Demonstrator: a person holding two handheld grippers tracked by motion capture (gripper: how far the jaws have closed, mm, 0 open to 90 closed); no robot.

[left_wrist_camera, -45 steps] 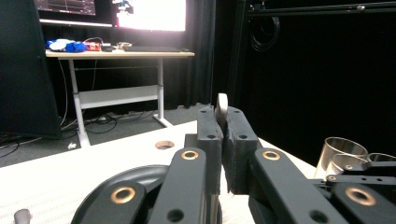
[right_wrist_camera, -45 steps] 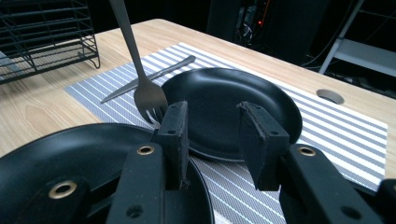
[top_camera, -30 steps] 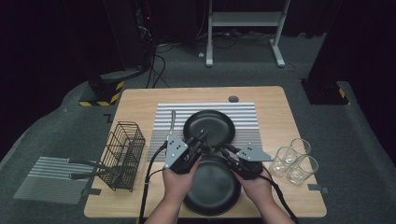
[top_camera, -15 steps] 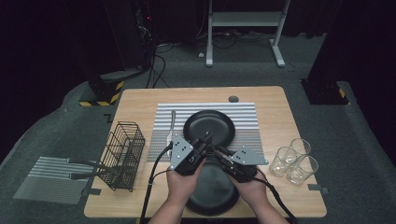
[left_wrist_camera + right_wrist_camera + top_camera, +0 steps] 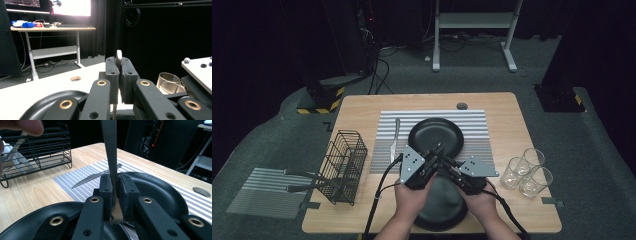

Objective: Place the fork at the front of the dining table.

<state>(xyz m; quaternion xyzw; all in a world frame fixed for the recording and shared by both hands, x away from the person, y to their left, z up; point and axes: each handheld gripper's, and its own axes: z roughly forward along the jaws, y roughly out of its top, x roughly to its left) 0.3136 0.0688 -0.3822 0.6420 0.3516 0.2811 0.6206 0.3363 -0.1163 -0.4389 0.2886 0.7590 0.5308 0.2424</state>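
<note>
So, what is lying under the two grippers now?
Under the left gripper and the right gripper lies the near black plate. Its far rim is covered by the hands, so whether it overlaps the far black plate cannot be seen.

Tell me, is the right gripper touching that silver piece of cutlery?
Touching. In the right gripper view, the right gripper has just been closing, and its two black pads press both sides of the silver utensil with no gap.

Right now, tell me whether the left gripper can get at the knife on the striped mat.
Probably not yet: the way to the knife looks free, but the left gripper is shut on a metal utensil.
</note>
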